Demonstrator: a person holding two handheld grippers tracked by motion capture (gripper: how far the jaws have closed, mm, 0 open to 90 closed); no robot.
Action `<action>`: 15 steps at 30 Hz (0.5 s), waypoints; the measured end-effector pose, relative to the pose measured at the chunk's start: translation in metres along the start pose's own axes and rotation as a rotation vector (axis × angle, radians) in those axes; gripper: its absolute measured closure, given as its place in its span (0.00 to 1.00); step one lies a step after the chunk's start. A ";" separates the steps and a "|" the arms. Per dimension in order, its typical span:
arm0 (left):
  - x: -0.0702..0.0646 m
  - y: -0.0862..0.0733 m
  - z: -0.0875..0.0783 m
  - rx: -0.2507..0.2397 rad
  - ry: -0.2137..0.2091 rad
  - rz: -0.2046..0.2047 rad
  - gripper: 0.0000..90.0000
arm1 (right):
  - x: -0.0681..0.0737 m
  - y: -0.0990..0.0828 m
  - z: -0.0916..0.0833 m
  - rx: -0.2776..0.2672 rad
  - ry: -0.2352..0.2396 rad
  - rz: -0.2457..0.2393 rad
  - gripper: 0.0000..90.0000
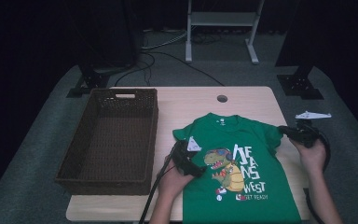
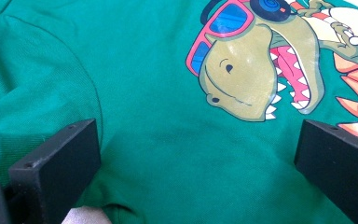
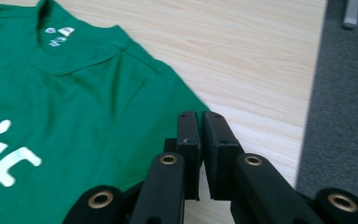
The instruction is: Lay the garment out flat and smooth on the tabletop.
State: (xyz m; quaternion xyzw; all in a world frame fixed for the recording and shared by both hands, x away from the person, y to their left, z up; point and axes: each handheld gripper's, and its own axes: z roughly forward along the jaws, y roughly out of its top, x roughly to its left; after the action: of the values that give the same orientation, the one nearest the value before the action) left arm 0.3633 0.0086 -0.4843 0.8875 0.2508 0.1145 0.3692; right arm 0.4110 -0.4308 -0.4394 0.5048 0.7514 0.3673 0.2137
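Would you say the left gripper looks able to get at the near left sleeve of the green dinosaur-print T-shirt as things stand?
Probably yes. The left gripper hovers open over the green dinosaur-print T-shirt, its fingers wide apart above the chest. The left sleeve lies flat on the wooden table beside it, with nothing between them.

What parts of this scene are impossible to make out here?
- High view: the T-shirt's hem is cut off by the bottom edge.
- High view: its small print is too tiny to read.
- Right gripper view: whether the right gripper pinches the sleeve, its own jaws hide.
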 end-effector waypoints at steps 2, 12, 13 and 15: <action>0.000 0.000 0.000 0.000 0.000 0.000 0.00 | -0.003 -0.001 -0.001 -0.003 -0.003 0.010 0.94; 0.000 0.000 0.000 0.000 0.000 0.000 0.00 | 0.006 0.005 -0.006 -0.046 -0.002 -0.010 0.61; 0.000 0.000 0.000 0.000 0.000 0.000 0.00 | 0.009 0.006 -0.006 -0.047 0.003 -0.016 0.57; 0.000 0.000 0.000 0.000 0.000 0.000 0.00 | 0.012 0.007 -0.006 -0.042 0.013 -0.019 0.56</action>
State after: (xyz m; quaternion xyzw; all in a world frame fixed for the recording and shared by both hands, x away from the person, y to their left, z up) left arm 0.3633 0.0087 -0.4844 0.8875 0.2508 0.1144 0.3693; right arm 0.4066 -0.4202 -0.4298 0.4905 0.7498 0.3840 0.2229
